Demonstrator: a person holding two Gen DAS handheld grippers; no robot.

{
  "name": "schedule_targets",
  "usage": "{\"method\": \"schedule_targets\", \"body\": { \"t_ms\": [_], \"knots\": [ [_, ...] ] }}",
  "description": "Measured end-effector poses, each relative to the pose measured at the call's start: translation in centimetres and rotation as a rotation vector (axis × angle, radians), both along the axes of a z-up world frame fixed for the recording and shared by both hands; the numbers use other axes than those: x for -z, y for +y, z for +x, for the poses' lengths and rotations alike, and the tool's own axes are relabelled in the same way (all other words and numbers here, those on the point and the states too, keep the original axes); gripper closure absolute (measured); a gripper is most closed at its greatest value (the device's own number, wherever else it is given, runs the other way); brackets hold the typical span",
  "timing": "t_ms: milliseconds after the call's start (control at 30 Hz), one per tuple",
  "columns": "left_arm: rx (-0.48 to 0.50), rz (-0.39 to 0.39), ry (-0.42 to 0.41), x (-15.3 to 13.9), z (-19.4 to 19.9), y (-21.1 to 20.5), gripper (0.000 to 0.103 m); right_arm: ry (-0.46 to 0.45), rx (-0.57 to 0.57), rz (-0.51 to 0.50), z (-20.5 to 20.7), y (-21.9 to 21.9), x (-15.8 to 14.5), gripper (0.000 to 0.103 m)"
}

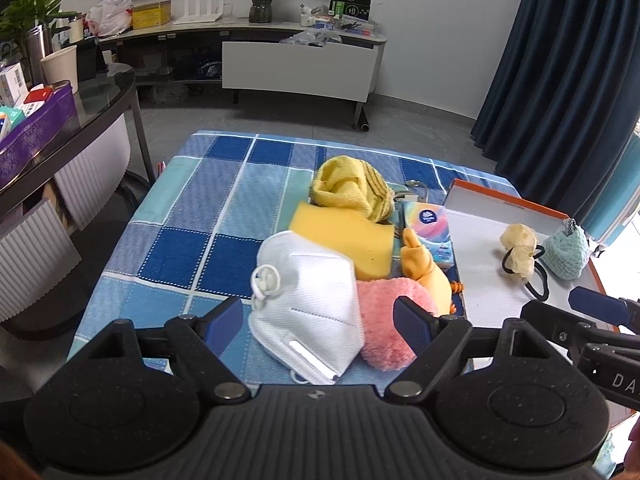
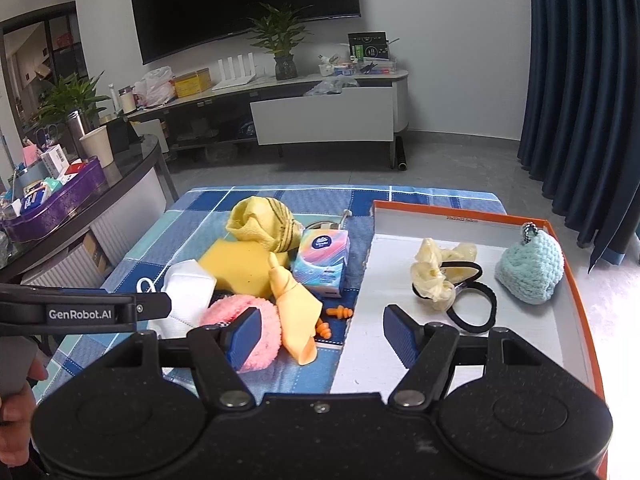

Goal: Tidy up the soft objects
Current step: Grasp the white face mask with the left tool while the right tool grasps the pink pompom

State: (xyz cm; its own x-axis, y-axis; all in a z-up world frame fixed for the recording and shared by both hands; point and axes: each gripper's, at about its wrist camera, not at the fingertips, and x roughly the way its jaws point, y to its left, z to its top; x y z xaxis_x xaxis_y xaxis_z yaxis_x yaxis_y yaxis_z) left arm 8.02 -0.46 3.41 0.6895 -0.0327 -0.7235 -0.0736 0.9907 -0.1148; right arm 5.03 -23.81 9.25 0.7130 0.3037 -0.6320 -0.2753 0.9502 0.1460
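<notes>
The soft things are split between two places: a heap on the blue checked cloth (image 1: 192, 216) and a white tray with an orange rim (image 2: 560, 320) to its right, in which a cream scrunchie (image 2: 434, 276), a black hair band (image 2: 478, 304) and a pale green knitted piece (image 2: 530, 272) are already laid. In the heap, the white face mask (image 1: 312, 300) is nearest, with the pink fluffy pad (image 1: 388, 320) touching its right edge, the yellow sponge (image 1: 340, 240) behind them, and the yellow cloth (image 1: 352, 192) farthest. The left gripper (image 1: 318, 322) is held with its jaws apart and nothing between the pads; the mask is seen directly ahead of it, framed between the fingers, its long axis running from near right to far left. The right gripper (image 2: 322, 334) is likewise spread and empty, and is aimed at the boundary of cloth and tray, the pink pad lying by its left finger. The mask is judged to be the left hand's to take, being squarely before it, and would then be carried rightward to the tray.
</notes>
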Motion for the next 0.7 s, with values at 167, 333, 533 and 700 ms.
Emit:
{"method": "schedule_targets", "body": {
  "t_ms": [167,333,533,700],
  "knots": [
    [-0.019,-0.005,0.011,0.8,-0.4,1.7,0.019,0.016,-0.014,0.001,-0.3,0.5,0.7,0.023],
    [-0.057,-0.022,0.041,1.9,-0.3,3.6,0.019,0.035,-0.031,-0.001,-0.5,1.3,1.5,0.023],
    [-0.037,-0.025,0.047,2.5,0.1,3.6,0.017,0.048,-0.042,0.01,-0.6,1.7,2.0,0.023],
    [-0.009,-0.045,0.058,3.4,1.1,3.1,0.012,0.048,-0.043,0.022,-0.8,1.7,2.1,0.023]
  ]
}}
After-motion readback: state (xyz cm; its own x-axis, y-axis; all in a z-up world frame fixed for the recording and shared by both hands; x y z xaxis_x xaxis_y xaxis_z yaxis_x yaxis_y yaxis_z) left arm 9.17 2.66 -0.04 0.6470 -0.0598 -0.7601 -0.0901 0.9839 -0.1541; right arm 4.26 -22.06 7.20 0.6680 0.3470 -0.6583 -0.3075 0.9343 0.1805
